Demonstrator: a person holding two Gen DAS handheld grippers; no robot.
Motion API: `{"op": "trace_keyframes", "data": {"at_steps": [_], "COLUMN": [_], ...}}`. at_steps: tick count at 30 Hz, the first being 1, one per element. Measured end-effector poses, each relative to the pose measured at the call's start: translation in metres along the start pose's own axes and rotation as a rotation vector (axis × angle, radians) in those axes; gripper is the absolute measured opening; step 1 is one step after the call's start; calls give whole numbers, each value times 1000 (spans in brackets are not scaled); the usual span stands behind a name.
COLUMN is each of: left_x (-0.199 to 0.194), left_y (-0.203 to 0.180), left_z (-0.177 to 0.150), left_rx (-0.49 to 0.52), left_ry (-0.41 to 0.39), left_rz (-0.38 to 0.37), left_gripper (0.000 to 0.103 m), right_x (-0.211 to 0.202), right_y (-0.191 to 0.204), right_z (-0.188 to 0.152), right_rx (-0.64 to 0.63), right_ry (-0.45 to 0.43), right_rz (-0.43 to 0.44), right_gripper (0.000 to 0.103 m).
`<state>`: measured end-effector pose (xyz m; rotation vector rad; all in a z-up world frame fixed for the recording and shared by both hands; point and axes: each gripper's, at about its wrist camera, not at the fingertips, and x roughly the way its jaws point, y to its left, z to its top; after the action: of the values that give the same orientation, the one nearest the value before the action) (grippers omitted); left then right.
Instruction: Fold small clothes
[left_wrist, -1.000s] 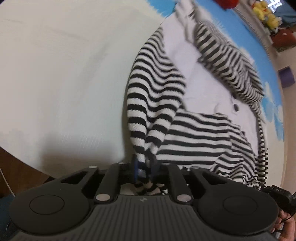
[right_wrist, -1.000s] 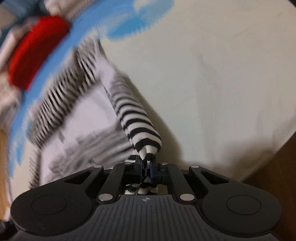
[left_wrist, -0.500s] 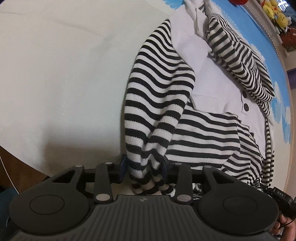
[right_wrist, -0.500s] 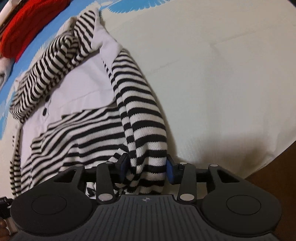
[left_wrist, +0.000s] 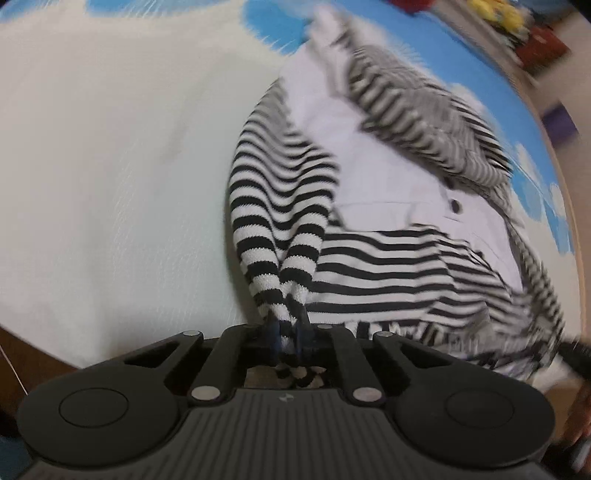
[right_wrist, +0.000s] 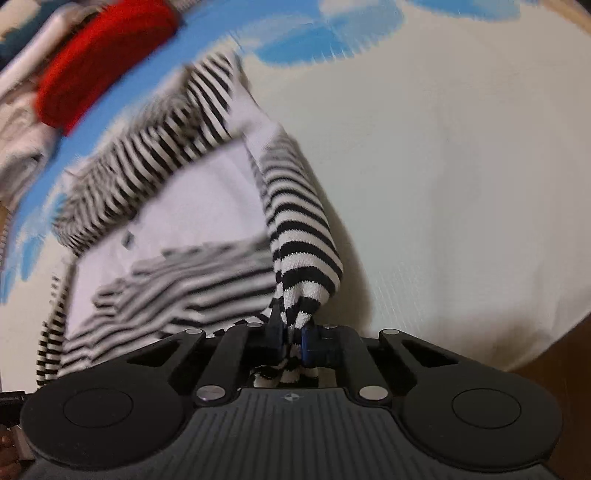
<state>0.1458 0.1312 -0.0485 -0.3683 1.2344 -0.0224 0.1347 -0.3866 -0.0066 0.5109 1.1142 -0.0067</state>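
Left tongs (left_wrist: 289, 338): jaws closing, blue pads pinched on the cuff end of a striped sleeve (left_wrist: 280, 206); a bit of cuff pokes out behind the pads. That sleeve rises from the pads in a bunched fold and runs along the near-left edge of the garment.

Right tongs (right_wrist: 293, 338): jaws closing too, blue pads clamped on the cuff of the other striped sleeve (right_wrist: 303, 243), cloth gathered tight between them, a stub of cuff behind. The sleeve is pulled taut up toward the shoulder.

Garment: small black-and-white striped top (left_wrist: 388, 266) with a plain white front panel (right_wrist: 192, 210), dark buttons on it. It lies spread on a cream cloth (left_wrist: 110, 177) that has blue patches toward the far side. A striped flap (left_wrist: 424, 136) is folded over the top of the white panel, blurred in both views. Lower striped body lies flat between the two sleeves.

Beyond the garment, right view: a red knit item (right_wrist: 103, 62) lies on the blue part, with pale cloth beside it, too blurred to name. Left view, far corner: yellow and dark objects, blurred. Brown surface shows at the cloth's near edge (right_wrist: 554, 354).
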Motion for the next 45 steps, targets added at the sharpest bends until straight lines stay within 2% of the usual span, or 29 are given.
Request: {"op": "trace_keyframes", "data": {"at_steps": [5,11,14,16,19,24,26,27,28,29,30,31,32,33,34,35,36,39,41,45], "left_x": [-64,-144,-154,-147,-120,-53,-29,-17,-6,2,7,6,2,-2,-4,-6,-6,-1,2,10], "left_y": [-12,-5,-8,-11,-9,-5,-1,5,12,20,25,27,26,21,14,8,0,-13,-24,-48], "left_z": [-16,-52,-51,-38,-2,74,96,104,108,111,117,119,120,121,120,118,115,103,95,69], "left_rx": [119,160,179,173,123,21,-13,-47,-84,-147,-223,-256,-244,-202,-152,-98,-51,37,109,249], "left_ry": [-119,-207,-240,-253,-256,-233,-243,-263,-278,-265,-227,-233,-254,-272,-281,-284,-280,-251,-248,-254], "left_rz": [-65,-205,-208,-198,-190,-161,-149,-163,-177,-167,-141,-179,-217,-236,-236,-228,-221,-209,-185,-123], "left_gripper": [7,7,7,7,7,7,15,19,32,40,40,40,45,47,48,48,48,48,48,52], "right_x": [-49,-140,-178,-185,-165,-94,-65,-50,-34,-21,-12,-5,2,8,9,4,1,-6,-4,1], "right_y": [2,-11,-12,-9,-3,17,24,26,26,26,25,23,21,21,19,17,19,37,46,66], "right_z": [3,-12,-19,-17,1,57,79,86,95,101,101,98,94,94,94,94,94,85,78,56], "right_rx": [-21,13,2,-17,-11,-2,15,32,50,60,69,68,58,70,109,136,129,-33,-120,-240], "right_ry": [-117,-171,-199,-206,-192,-175,-180,-183,-195,-229,-271,-318,-333,-296,-277,-298,-306,-329,-300,-250], "right_rz": [104,251,308,318,317,249,240,234,213,182,149,112,70,28,34,97,123,103,103,160], "right_gripper": [7,7,7,7,7,7,9,13,19,24,34,38,38,38,38,38,38,39,39,45]}}
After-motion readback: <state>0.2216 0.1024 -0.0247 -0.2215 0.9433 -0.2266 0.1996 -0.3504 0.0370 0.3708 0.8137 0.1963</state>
